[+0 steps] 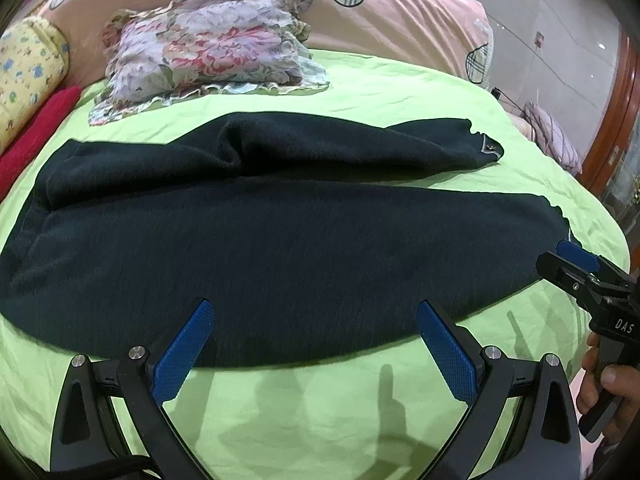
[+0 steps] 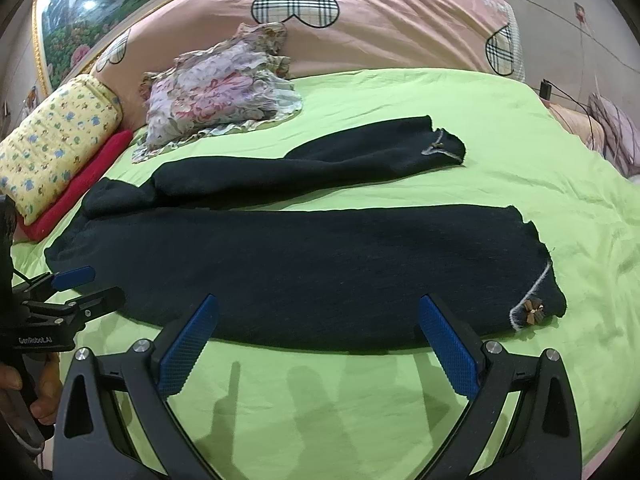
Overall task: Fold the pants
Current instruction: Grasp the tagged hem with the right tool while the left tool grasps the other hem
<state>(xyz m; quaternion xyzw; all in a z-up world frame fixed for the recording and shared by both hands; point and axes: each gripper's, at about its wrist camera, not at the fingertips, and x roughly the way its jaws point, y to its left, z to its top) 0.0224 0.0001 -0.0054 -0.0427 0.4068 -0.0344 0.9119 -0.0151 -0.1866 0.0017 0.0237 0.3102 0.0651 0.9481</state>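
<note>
Dark pants (image 2: 304, 272) lie flat (legs apart) on green sheet (image 2: 400, 400); right gripper (image 2: 318, 344) gapes, seemingly above them.

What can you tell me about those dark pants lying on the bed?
The pants look like dark, soft knit fabric. They lie spread out flat on the green sheet, waist toward the left, the two legs parted toward the right. The near leg's hem has a pale trim line and a small brown bow; the far leg is rumpled. Both grippers are open near the pants' front edge, holding nothing.
</note>
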